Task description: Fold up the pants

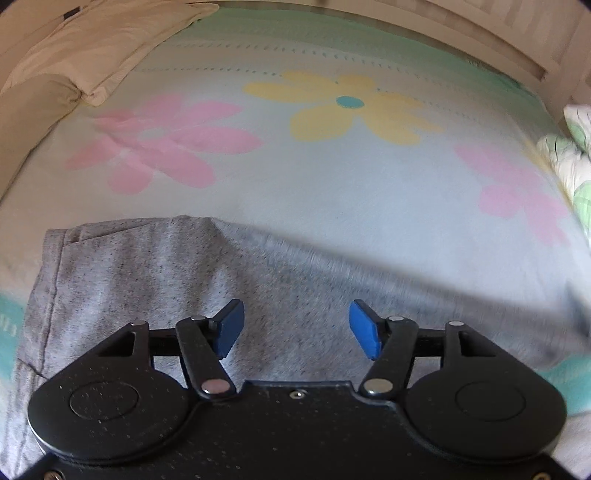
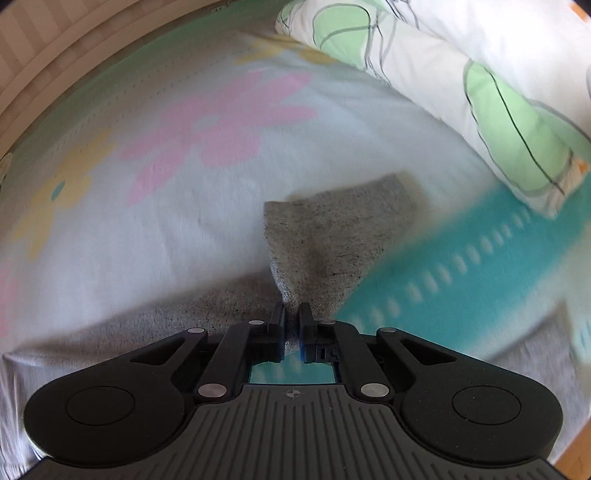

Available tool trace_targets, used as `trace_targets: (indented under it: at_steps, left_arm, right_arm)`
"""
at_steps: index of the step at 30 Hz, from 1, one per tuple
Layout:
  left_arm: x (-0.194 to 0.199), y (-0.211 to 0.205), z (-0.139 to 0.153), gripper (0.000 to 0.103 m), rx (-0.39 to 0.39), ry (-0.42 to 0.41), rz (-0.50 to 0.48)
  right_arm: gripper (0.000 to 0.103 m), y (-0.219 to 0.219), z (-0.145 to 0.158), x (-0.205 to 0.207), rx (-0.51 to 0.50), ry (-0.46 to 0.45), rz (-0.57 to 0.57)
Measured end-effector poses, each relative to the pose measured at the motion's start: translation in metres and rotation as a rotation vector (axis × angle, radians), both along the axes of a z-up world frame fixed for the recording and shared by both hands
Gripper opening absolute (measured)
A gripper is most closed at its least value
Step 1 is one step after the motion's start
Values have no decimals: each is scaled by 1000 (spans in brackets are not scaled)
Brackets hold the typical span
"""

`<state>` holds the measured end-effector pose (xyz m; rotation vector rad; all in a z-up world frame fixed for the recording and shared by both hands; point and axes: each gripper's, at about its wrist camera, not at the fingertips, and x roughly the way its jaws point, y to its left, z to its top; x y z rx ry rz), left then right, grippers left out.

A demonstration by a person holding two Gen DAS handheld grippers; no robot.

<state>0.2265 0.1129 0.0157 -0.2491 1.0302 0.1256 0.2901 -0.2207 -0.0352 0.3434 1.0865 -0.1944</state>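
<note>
Grey speckled pants (image 1: 155, 280) lie on a flowered bed sheet (image 1: 332, 184). In the left wrist view my left gripper (image 1: 297, 326) hovers over the waist part, blue pads wide apart and empty. A pocket seam shows at the left edge. In the right wrist view my right gripper (image 2: 291, 321) is shut on a pinch of the pants' leg end (image 2: 332, 236), which is lifted off the sheet and blurred. The rest of the leg (image 2: 166, 317) trails down to the left.
A cream pillow (image 1: 92, 48) lies at the far left. A white and green rolled quilt (image 2: 480, 85) lies at the right, and also shows in the left wrist view (image 1: 570, 155). A wooden bed frame (image 1: 498, 33) runs along the far edge.
</note>
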Motion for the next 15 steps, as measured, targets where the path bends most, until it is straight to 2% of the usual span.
trace_targets:
  at_steps: [2, 5, 15]
  left_arm:
    - [9, 4, 0, 73, -37, -4, 27]
    - [27, 8, -8, 74, -74, 14, 56]
    - [81, 22, -59, 74, -81, 145, 155]
  right_arm:
    - [7, -3, -7, -1, 25, 19, -11]
    - [7, -4, -11, 1, 25, 30, -1]
    - [7, -6, -15, 3, 39, 45, 13]
